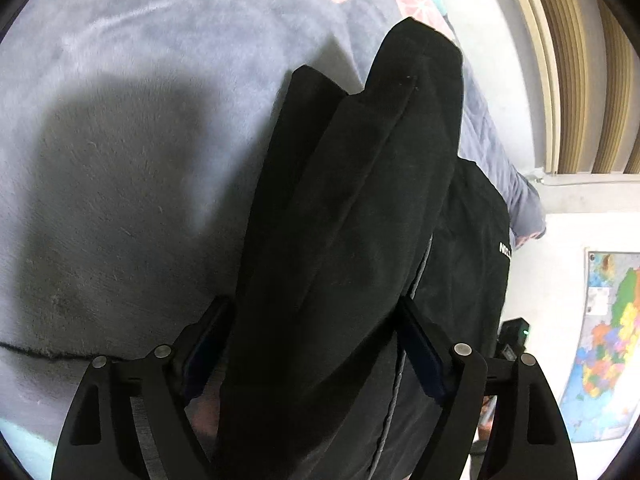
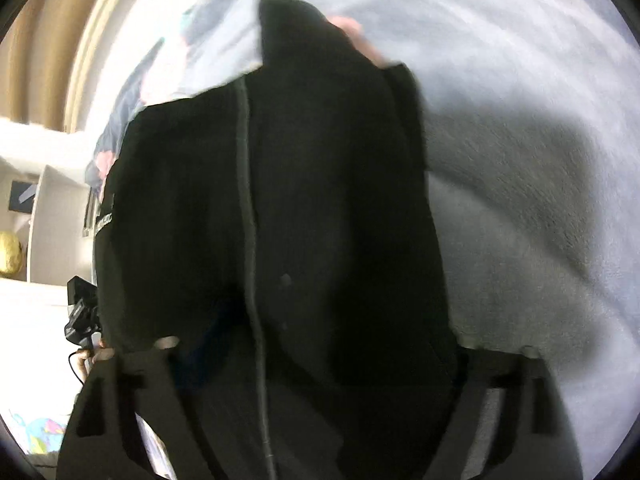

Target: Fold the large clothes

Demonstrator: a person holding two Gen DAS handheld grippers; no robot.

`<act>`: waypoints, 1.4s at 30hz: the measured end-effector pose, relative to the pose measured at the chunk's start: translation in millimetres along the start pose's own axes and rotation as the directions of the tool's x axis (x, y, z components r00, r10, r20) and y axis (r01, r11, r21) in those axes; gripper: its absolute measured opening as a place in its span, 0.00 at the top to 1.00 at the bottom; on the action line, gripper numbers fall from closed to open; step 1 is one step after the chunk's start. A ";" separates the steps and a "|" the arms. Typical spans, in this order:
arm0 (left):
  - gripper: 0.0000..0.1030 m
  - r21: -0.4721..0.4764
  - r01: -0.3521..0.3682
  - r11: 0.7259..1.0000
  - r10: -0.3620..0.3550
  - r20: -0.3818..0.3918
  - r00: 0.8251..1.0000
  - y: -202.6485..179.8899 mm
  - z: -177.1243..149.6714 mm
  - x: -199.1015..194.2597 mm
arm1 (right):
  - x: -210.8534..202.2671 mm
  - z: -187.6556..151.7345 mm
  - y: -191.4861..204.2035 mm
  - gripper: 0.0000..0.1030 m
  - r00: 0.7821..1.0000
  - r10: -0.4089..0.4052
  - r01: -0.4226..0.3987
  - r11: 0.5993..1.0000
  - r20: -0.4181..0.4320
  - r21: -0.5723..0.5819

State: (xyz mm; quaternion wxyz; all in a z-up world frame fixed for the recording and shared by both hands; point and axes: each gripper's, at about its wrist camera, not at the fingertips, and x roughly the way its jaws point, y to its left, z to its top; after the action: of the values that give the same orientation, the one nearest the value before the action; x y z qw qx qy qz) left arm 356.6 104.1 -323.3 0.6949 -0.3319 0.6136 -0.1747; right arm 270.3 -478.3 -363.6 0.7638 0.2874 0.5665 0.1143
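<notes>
Nearest the left wrist camera, the left gripper (image 1: pixel 314 344) is pinching a thick bunched fold of the black garment (image 1: pixel 352 184), its two fingers (image 1: pixel 420 344) standing wide apart with the cloth filling the gap and the blue pads lying against it on both sides. In the blurred right wrist view, the right gripper (image 2: pixel 316 360) is also spread wide with the black garment (image 2: pixel 280 200) draped over it; the cloth is hiding the pads, so I cannot tell whether they are pressing. The garment is hanging from both grippers above the grey fleece blanket (image 1: pixel 140 120), casting a shadow on it. A pale seam line (image 2: pixel 250 200) is running down the fabric. Farther off, a coloured map (image 1: pixel 608 340) is hanging on the wall.
</notes>
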 end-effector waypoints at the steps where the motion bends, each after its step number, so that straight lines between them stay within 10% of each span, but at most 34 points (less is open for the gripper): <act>1: 0.36 0.019 -0.001 1.000 0.001 0.012 1.000 -4.4 -2.0 -0.9 | -2.6 -1.7 5.9 0.31 1.000 -0.018 0.018 1.000 0.007 -0.021; 10: 0.73 0.158 -0.062 0.985 0.041 0.137 0.990 -53.9 -30.8 -35.6 | -38.1 -21.4 53.3 0.72 0.988 -0.112 0.125 0.984 0.103 -0.127; 30: 0.82 0.382 0.021 0.924 -0.137 0.280 0.950 -133.1 -169.9 -181.7 | -180.3 -164.9 188.5 0.84 0.971 -0.056 0.130 0.938 0.232 -0.320; 33: 0.91 0.409 0.123 0.904 -0.242 0.254 0.937 -134.6 -201.4 -207.0 | -191.2 -190.4 203.4 0.85 0.972 -0.058 0.132 0.935 0.226 -0.328; 38: 0.88 0.350 -0.056 0.935 -0.041 0.263 0.964 -110.8 -225.9 -192.1 | -149.0 -203.1 176.7 0.75 0.976 -0.172 0.202 0.945 0.134 -0.259; 42: 0.80 0.149 -0.150 0.977 0.115 0.217 0.969 -40.1 -199.6 -157.1 | -117.9 -193.6 117.0 0.45 0.972 -0.209 0.225 0.960 0.108 -0.168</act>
State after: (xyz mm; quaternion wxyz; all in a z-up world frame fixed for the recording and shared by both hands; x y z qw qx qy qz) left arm 140.6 128.1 -185.7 0.7902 -0.2479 0.5421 -0.1423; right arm 68.5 -382.7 -240.1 0.8189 0.1584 0.5474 0.0675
